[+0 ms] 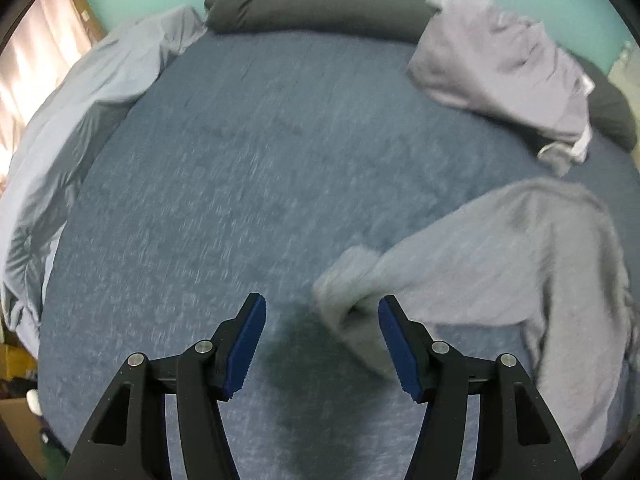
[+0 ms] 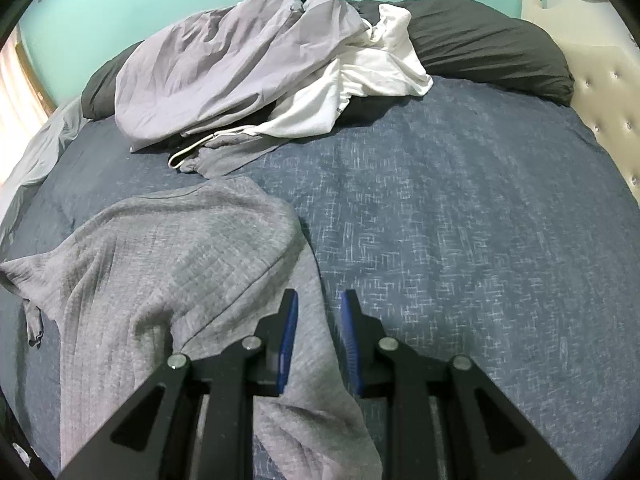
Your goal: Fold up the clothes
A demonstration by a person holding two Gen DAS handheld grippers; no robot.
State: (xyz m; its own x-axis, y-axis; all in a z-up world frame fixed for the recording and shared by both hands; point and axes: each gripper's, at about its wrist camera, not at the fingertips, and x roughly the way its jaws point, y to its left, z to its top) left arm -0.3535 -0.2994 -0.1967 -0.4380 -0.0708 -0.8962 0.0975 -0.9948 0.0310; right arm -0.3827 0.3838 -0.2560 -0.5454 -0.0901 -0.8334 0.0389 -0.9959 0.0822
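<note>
Open blue bedspread (image 2: 460,208) — we find wide clear passage across its middle and right side. Obstacles we list: grey knit sweater (image 2: 168,256) at front left, heap of lilac and white clothes (image 2: 224,76) toward the back, dark pillows (image 2: 484,44) behind — tufted headboard (image 2: 612,100) at right.

Home bedroom: blue-covered bed (image 2: 460,200), dark pillows (image 2: 480,40) (tufted headboard (image 2: 608,92) at right), curtained window (image 1: 36,52).

Dark pillow (image 2: 488,40), blue bedspread (image 2: 460,220)
</note>
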